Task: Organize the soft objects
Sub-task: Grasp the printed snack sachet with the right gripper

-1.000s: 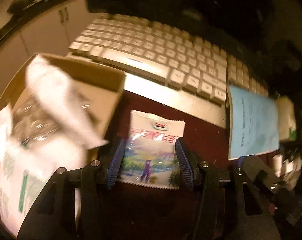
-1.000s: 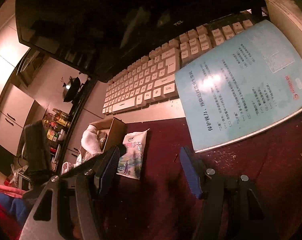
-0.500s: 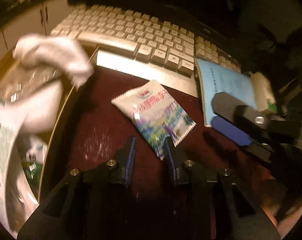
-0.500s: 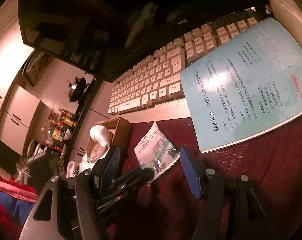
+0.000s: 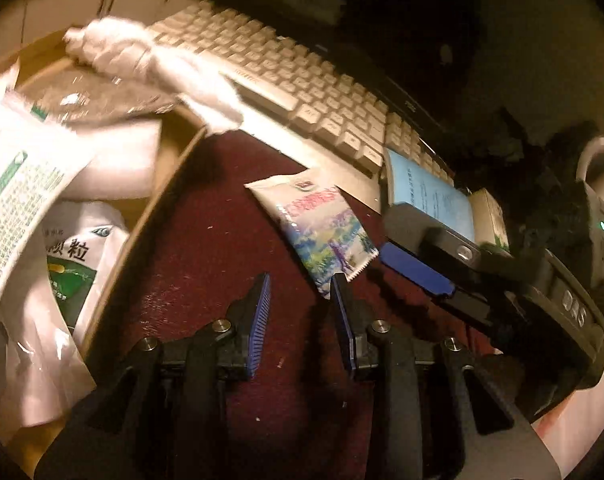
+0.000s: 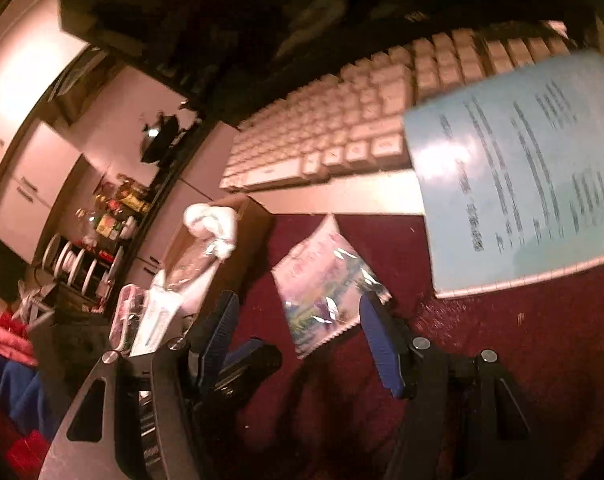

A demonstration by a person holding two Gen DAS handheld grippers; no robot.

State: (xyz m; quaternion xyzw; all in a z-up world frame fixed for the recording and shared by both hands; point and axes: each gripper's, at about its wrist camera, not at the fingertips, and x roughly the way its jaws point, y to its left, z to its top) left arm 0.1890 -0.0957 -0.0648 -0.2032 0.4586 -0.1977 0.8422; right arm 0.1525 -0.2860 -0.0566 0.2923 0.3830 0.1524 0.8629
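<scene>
Nearest me, my left gripper (image 5: pixel 302 300) is parted with nothing between its pads; the right-hand pad (image 5: pixel 343 320) sits just at the lower corner of the snack packet (image 5: pixel 325 228). A second ago that packet lay square between these fingers; half a second ago I had narrowed on its corner and it had swung askew. Now I have opened again and it lies tilted on the dark red tabletop (image 5: pixel 206 248), so the pinch did not take, as far as the blur lets me judge. My right gripper (image 6: pixel 298 340) is wide apart and holds nothing, and it has moved in so the packet's near end lies between its fingers. The cardboard box (image 5: pixel 170 172) to my left, already stuffed with a white sock (image 5: pixel 150 56) and pouches, waits. Beyond lie the keyboard (image 5: pixel 302 80) and blue notebook (image 6: pixel 521 168). The packet is not yet boxed.
</scene>
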